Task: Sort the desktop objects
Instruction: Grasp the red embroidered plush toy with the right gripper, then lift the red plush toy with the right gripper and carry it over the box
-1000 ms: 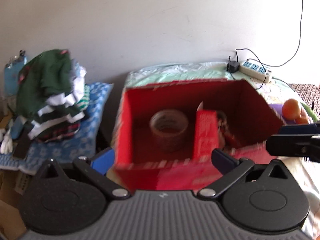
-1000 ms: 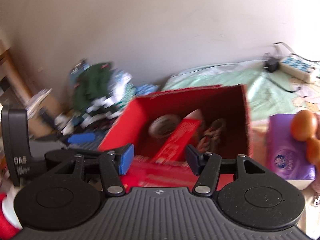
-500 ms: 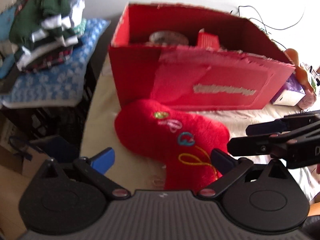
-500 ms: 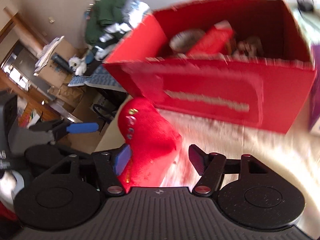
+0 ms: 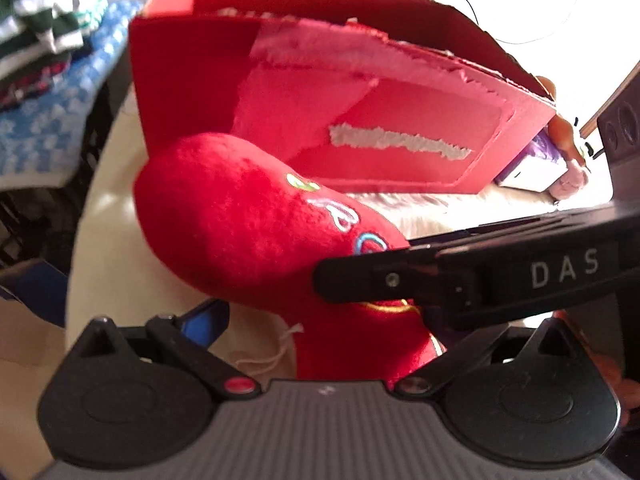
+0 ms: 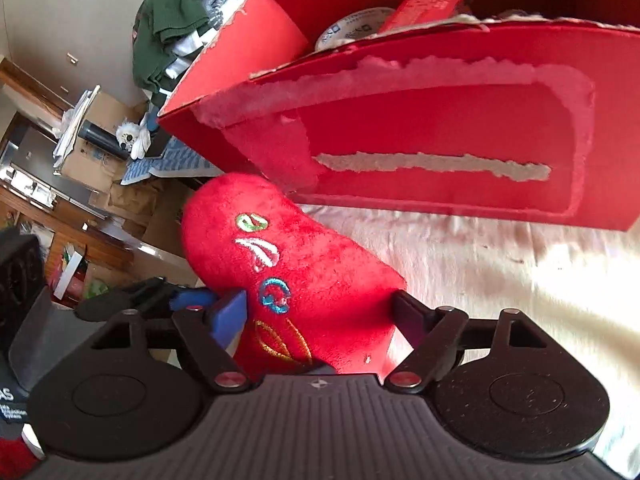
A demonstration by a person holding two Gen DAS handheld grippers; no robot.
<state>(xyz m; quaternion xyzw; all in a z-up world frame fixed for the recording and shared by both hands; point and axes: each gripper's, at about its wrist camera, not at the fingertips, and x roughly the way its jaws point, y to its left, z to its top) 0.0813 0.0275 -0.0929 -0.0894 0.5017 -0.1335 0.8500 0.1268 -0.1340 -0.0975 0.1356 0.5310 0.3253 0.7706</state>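
Showing as fuzzy, matt plush on the red stuffed toy, with glossy embroidered thread in green, white, blue and gold standing out on the nap. Looking like smooth red-coated cardboard on the red box, with the skin torn off in rough, pale, fibrous paper strips along the rim and front. Appearing as matt black plastic with a ribbed grey face and small shiny metal rivets on the right tool and left tool, over a soft, creased cream cloth.

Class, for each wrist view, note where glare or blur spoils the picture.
Left wrist view: top right corner blown out white; red box soft. Right wrist view: sunlit glare on the cloth at right; red plush toy sharp.
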